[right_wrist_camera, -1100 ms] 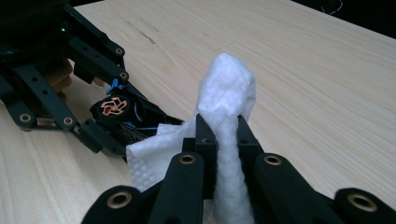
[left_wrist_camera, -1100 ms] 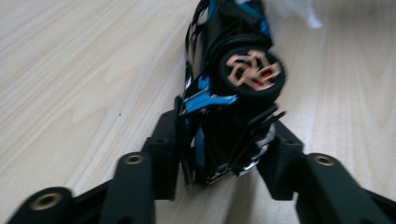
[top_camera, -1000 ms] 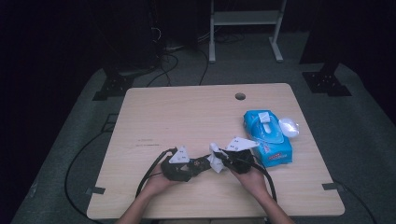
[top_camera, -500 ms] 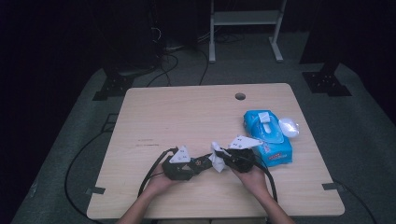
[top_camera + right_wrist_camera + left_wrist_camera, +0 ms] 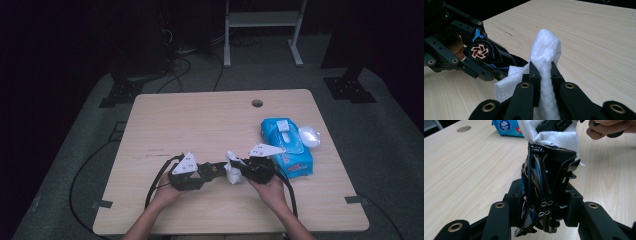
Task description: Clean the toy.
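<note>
A: What does the left gripper (image 5: pixel 216 171) hold, just left of centre in the lower half of the high view?

B: A black toy car (image 5: pixel 549 182) with blue trim. In the left gripper view the car stands on end between the two black jaws, which have just been closing and now clamp its sides.

A: And the right gripper (image 5: pixel 239 169)?

B: Its jaws are pressed together on a white wipe (image 5: pixel 545 62). In the right gripper view the wipe runs up the middle of the frame from between the jaws and puffs out above their tips, with a flat corner spreading to the lower left.

A: Do the car and the wipe meet?

B: Yes. In the left gripper view the wipe drapes over the far end of the car, at the upper middle of the frame. In the right gripper view the car lies at the left, one copper-coloured wheel (image 5: pixel 479 52) facing the camera, its end against the wipe's flat corner.

A: Where is all this on the table (image 5: pixel 200 120)?

B: Near the front edge, low in the high view, with the two grippers tip to tip and a hand (image 5: pixel 272 187) behind each.

A: Anything else on the table?

B: A blue pack of wipes (image 5: pixel 287 147) at the right, just beyond the right gripper, and a round hole (image 5: pixel 257 103) near the far edge.
</note>
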A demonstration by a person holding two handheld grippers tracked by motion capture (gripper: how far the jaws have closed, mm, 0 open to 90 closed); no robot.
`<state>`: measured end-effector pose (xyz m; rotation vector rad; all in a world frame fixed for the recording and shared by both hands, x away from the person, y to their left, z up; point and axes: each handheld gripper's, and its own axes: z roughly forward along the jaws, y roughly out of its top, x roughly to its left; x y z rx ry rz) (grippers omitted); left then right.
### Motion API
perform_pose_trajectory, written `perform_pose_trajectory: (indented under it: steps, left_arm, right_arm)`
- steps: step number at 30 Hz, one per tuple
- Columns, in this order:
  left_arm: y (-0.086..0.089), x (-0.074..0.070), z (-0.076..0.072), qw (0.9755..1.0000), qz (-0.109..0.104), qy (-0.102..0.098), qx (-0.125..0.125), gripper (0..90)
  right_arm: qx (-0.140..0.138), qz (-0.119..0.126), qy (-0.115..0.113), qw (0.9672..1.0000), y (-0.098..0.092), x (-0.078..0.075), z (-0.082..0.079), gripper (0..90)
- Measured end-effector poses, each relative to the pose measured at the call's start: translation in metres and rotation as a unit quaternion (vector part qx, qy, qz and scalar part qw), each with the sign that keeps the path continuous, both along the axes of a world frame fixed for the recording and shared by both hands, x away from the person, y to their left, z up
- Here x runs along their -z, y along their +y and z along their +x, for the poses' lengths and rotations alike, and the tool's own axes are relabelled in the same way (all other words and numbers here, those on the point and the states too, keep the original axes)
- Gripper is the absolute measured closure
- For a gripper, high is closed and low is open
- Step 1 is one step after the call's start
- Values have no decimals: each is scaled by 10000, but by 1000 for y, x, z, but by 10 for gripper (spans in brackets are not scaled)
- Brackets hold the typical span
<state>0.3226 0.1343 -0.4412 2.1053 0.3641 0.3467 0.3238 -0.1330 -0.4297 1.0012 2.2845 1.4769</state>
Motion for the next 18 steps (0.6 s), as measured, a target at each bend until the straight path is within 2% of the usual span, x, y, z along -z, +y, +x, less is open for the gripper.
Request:
perform_pose_trajectory:
  steps: [4,13,18]
  left_arm:
    - [1,-1,0,10000,9,29,11,589]
    - [-2,1,1,9998,-120,133,-16,587]
    - [-4,-1,-1,10000,-11,40,-21,587]
  right_arm:
    - [-12,9,17,10000,1,0,0,850]
    - [26,52,89,9999,-2,0,1,850]
    - [21,50,113,9999,-3,-1,1,850]
